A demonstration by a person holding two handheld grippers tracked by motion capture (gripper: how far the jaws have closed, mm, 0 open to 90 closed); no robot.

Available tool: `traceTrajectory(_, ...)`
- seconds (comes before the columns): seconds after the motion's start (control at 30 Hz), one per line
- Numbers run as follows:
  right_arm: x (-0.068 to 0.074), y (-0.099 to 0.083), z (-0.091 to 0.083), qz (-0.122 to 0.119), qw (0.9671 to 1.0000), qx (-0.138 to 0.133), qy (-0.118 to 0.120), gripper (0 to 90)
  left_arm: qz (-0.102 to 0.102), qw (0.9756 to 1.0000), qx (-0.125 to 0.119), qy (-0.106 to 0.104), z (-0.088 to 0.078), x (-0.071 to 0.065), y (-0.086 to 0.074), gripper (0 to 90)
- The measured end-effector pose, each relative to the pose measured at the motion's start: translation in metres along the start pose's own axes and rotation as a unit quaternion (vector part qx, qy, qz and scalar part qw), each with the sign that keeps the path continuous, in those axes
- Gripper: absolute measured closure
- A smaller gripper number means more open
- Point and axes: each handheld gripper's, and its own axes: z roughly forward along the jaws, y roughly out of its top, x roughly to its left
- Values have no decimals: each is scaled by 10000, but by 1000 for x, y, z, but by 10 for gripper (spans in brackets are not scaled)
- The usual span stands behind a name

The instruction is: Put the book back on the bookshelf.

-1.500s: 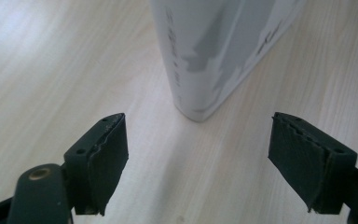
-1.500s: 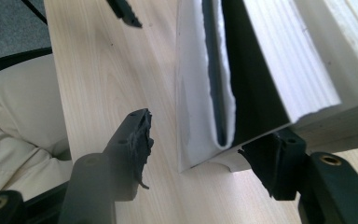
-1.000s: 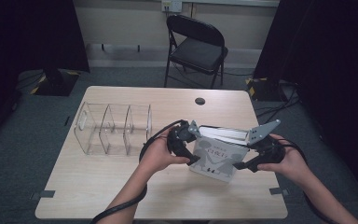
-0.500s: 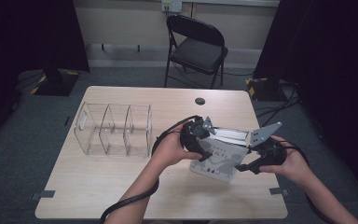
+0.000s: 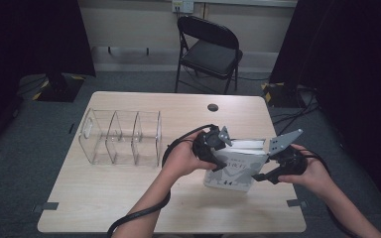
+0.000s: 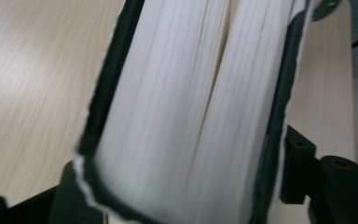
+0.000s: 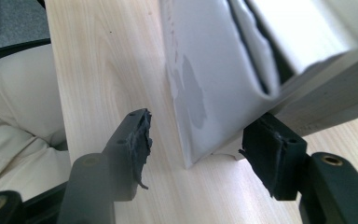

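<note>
A thick white book (image 5: pixel 234 168) stands on its edge on the wooden table (image 5: pixel 104 198), right of centre. My left gripper (image 5: pixel 222 148) sits on the book's upper left corner. In the left gripper view its jaws have just been closing and now press both covers, with the page block (image 6: pixel 182 93) between them; the left gripper (image 6: pixel 184 154) is shut on the book. My right gripper (image 5: pixel 264 173) is at the book's right end. There the right gripper (image 7: pixel 205 140) stands open around the book's lower corner (image 7: pixel 200 107), with a gap beside its left pad (image 7: pixel 137 137).
A clear plastic organiser (image 5: pixel 121 136) with three compartments stands at the left of the table. A round cable hole (image 5: pixel 213 107) lies near the far edge. Beyond the table stands a black folding chair (image 5: pixel 211 47). A cable (image 5: pixel 139 215) trails over the near edge.
My left gripper has moved right and up onto the book's upper corner, and its jaws have closed on the book. The right gripper has stayed in place.
</note>
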Motion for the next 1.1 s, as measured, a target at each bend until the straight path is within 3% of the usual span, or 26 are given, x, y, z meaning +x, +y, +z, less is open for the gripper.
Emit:
traceTrajectory(0.13, -1, -2, -1, 20, 10000, -24, 18, 411, -42, 9998, -11, -170, -3, -5, 1, 474)
traceTrajectory(0.37, -2, -5, -2, 24, 9999, -107, 20, 410, -110, 9996, 83, -229, -3, -9, 4, 506)
traceTrajectory(0.67, -2, -7, -1, -46, 9998, -185, 25, 400, -165, 9995, 219, -171, -6, -14, 5, 521)
traceTrajectory(0.8, -2, -11, 2, -2, 10000, -78, -36, 322, -255, 9992, 275, -155, -9, -14, 2, 527)
traceTrajectory(0.97, -5, -20, 11, 108, 9999, 41, -110, 293, -283, 9987, 401, -129, -16, -13, -4, 528)
traceTrajectory(1.1, -4, -22, 19, 179, 9997, -80, -114, 280, -392, 9983, 415, -112, -22, -12, -11, 527)
